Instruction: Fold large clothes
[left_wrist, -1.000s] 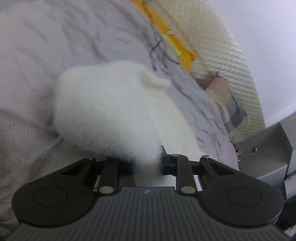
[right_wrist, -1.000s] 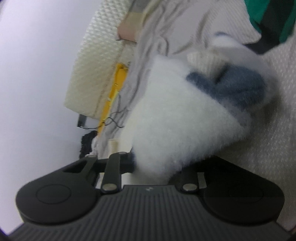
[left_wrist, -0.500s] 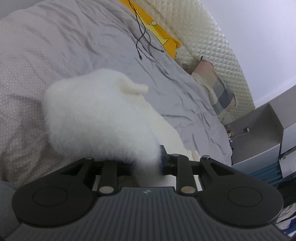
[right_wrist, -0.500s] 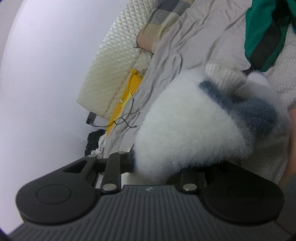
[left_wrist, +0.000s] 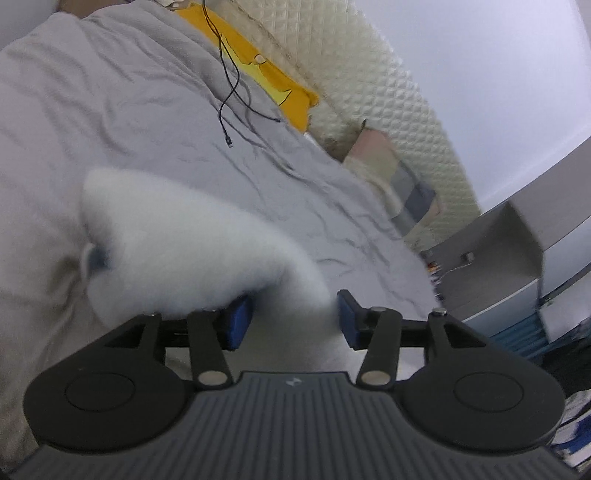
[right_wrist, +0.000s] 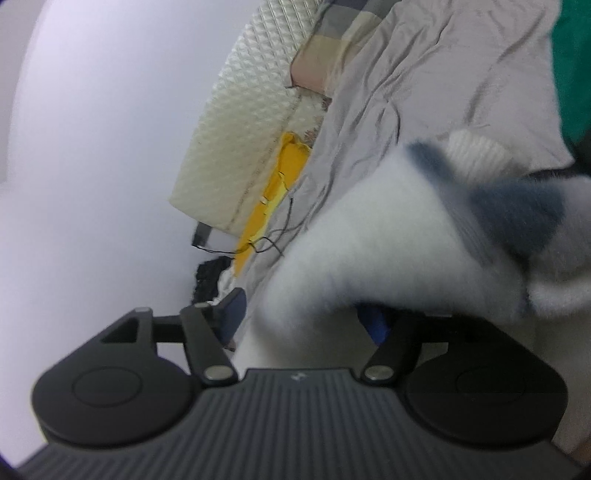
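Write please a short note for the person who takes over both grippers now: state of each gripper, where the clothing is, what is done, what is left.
Left gripper: jaws just opened, pads apart; the fluffy white garment lies between them, unclamped.
Right gripper: also just opened, same garment, white with blue-grey patches, between the jaws.
The garment is bunched over the grey bedsheet.
Done: the grip is released.
Left: whether the fold is finished cannot be told; check and smooth it.

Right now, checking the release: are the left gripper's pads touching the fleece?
Cannot tell: left wrist view shows fleece draped between the left gripper's spread pads, edges blurred.
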